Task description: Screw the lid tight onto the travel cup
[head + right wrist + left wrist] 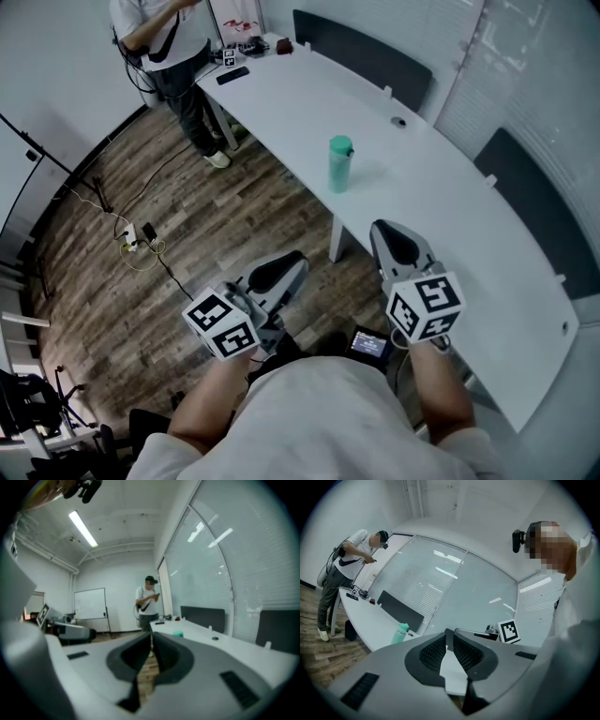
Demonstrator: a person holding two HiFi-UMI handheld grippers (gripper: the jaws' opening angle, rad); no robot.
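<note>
A teal travel cup [340, 164] with its lid on top stands upright near the front edge of the long white table [450, 216]. It also shows small in the left gripper view as the cup [400, 633], and its lid [177, 633] peeks over the right gripper's jaws. My left gripper [298, 262] is shut and empty, held over the floor well short of the cup. Over the table's near edge, my right gripper [382, 230] is shut with nothing in it. In the gripper views the left gripper [449, 635] and right gripper [152, 637] show their jaws touching.
A person [173, 56] stands at the table's far end, by small items [246, 49] and a dark flat object [232, 75]. Dark divider panels [361, 56] line the table's back edge. Cables and a power strip [134, 239] lie on the wood floor.
</note>
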